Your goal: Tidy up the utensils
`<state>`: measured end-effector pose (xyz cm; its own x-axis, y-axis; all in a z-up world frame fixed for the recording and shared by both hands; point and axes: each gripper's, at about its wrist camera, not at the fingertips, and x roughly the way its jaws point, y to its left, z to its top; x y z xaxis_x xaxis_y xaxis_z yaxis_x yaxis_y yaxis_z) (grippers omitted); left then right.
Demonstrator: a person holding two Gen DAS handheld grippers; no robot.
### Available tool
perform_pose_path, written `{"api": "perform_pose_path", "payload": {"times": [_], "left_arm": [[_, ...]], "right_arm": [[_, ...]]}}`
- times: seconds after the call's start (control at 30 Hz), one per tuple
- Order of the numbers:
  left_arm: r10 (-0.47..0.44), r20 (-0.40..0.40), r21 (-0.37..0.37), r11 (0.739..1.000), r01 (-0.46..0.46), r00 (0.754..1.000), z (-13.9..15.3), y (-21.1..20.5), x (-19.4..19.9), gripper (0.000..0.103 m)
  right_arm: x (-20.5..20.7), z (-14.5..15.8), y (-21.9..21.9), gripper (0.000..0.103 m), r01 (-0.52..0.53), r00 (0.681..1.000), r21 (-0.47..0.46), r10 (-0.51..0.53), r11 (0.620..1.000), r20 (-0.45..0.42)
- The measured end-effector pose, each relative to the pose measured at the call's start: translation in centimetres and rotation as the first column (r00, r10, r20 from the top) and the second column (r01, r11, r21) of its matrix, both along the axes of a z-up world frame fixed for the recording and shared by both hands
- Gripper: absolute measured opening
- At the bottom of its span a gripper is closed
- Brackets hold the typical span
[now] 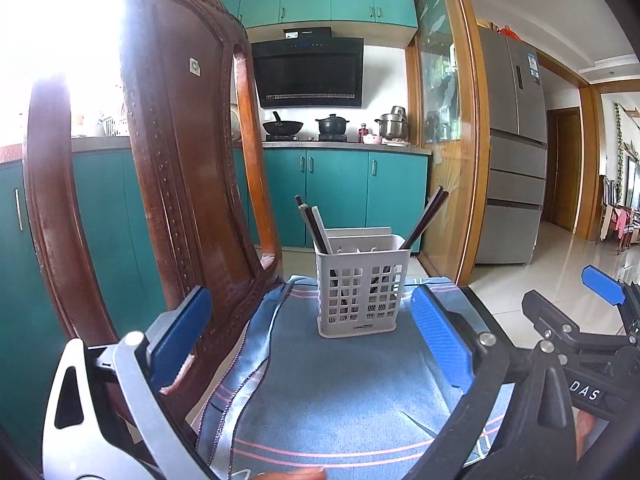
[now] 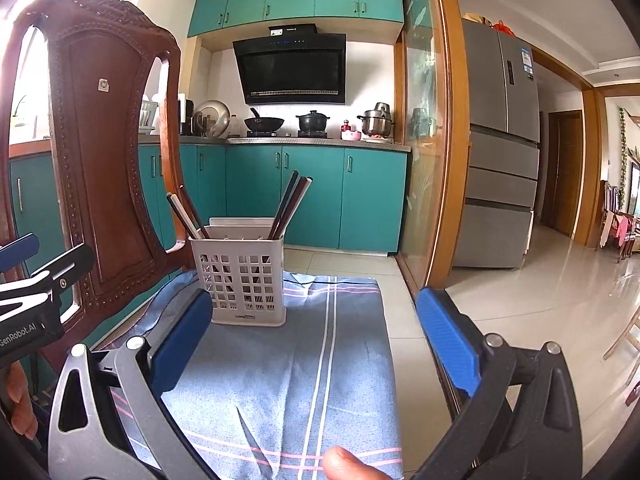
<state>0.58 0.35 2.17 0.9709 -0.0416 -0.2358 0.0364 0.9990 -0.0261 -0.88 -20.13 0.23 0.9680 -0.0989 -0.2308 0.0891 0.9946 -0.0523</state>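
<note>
With both the left claw (image 1: 312, 336) and right claw (image 2: 316, 340) spread wide and empty, the light caddy (image 2: 239, 280) could be tipped if the leaning chopsticks (image 2: 290, 208) are bumped.

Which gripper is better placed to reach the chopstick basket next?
Left, probably. The basket sits centred between the left gripper fingers; for the right gripper it stands off to the left. Both are open.

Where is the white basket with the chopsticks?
The white basket stands on the blue cloth, middle of the left wrist view, just right of the wooden chair.
</note>
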Motion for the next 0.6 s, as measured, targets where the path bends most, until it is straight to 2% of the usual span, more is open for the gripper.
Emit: {"api": "perform_pose_path", "payload": {"times": [0.6], "left_arm": [[0.004,-0.008,0.0,1.0,-0.004,1.0,0.02,-0.1,0.12,0.099]], "right_arm": [[0.05,-0.18,0.21,0.1,-0.006,1.0,-0.004,0.006,1.0,0.0]]}}
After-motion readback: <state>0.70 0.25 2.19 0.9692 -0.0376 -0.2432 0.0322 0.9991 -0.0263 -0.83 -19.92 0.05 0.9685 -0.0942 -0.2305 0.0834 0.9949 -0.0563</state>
